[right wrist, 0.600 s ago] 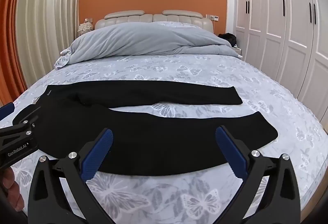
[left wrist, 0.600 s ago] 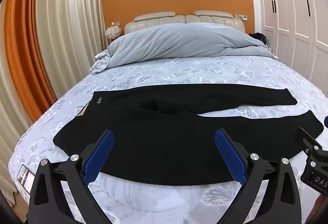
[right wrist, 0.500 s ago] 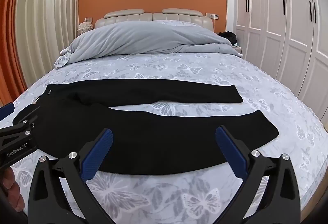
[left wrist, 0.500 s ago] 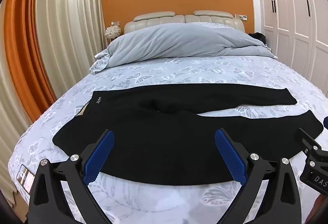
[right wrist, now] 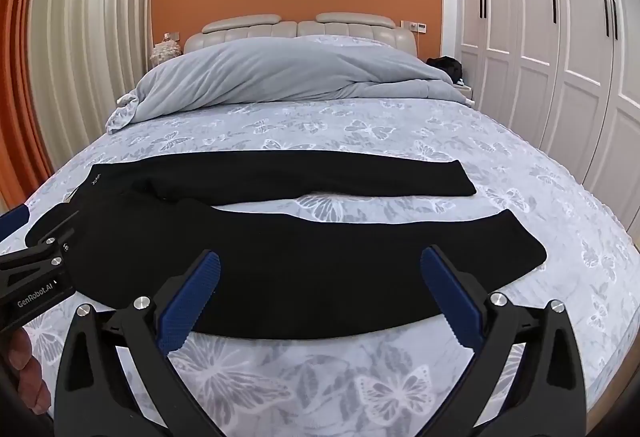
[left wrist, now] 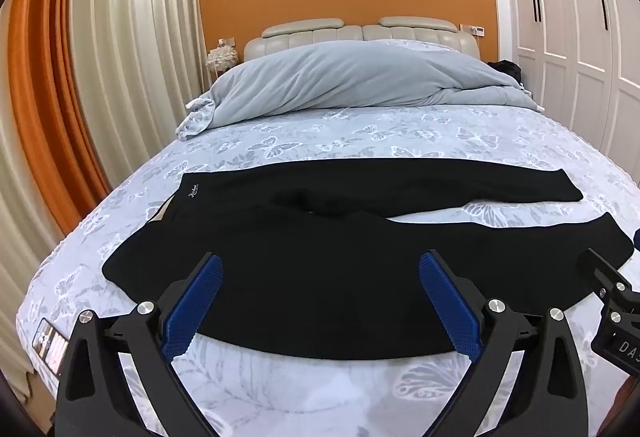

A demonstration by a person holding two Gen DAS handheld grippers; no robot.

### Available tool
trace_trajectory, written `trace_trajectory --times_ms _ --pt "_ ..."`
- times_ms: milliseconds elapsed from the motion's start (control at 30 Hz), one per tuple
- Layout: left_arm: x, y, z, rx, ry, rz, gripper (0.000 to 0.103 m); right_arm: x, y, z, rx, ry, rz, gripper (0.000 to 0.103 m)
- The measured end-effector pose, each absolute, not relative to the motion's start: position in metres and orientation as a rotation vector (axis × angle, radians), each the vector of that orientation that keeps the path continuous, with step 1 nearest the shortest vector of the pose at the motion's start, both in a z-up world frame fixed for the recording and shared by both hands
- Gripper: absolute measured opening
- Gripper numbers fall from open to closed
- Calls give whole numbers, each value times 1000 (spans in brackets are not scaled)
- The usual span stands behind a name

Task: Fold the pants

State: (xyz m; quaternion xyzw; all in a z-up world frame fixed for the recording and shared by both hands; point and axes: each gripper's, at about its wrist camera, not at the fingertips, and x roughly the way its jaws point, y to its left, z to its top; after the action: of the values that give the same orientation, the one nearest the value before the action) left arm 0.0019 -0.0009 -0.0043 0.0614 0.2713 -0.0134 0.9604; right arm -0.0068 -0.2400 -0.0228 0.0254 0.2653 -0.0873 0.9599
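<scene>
Black pants [left wrist: 320, 237] lie flat across the bed, waistband at the left, the two legs spread apart and running to the right; they also show in the right wrist view [right wrist: 304, 257]. My left gripper [left wrist: 320, 301] is open and empty, hovering over the near edge of the near leg. My right gripper [right wrist: 320, 297] is open and empty, over the near leg further right. Each gripper shows at the edge of the other's view.
The bed [left wrist: 360, 133] has a butterfly-print sheet and a bunched grey duvet [left wrist: 352, 81] at the headboard. Curtains [left wrist: 80, 77] stand at the left, white wardrobes [right wrist: 560, 37] at the right. A phone [left wrist: 50, 347] lies at the bed's near left corner.
Almost nothing. Both grippers stay open in the same place; the views shift only slightly.
</scene>
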Motion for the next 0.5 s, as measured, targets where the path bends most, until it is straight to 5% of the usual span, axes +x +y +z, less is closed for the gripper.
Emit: trace_trajectory --times_ms 500 --pt "2 -4 -9 125 558 -18 97 -6 -244 -22 63 545 -174 98"
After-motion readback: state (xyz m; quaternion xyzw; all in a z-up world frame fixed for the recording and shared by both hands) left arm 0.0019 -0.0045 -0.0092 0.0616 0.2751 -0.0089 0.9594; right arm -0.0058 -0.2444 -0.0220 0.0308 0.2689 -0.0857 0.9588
